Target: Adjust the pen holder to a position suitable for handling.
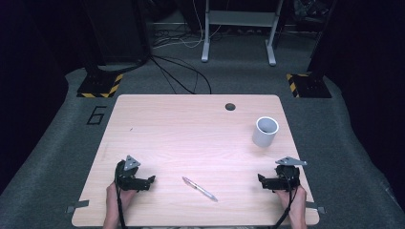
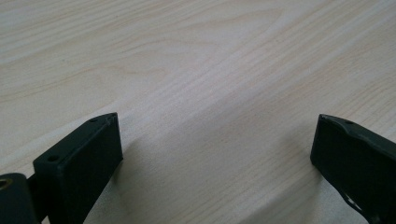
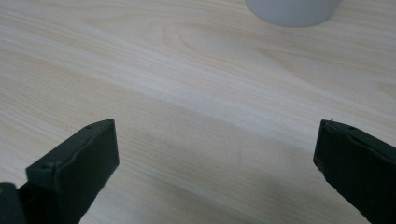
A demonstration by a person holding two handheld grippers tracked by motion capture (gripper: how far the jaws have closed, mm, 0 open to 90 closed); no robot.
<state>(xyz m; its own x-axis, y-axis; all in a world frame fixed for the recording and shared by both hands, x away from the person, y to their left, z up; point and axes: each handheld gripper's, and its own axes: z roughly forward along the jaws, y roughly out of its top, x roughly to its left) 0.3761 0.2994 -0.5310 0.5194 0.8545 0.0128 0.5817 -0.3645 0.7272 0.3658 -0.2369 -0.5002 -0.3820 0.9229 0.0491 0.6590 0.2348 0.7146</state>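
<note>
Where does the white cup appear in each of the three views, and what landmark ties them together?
High view: the white cup stands upright at the table's right side, beyond the right gripper.
Left gripper view: not in this picture; open jaws over bare wood.
Right gripper view: the cup's base sits at the top edge, right of centre.
Shared landmark: the light wood-grain table.
</note>
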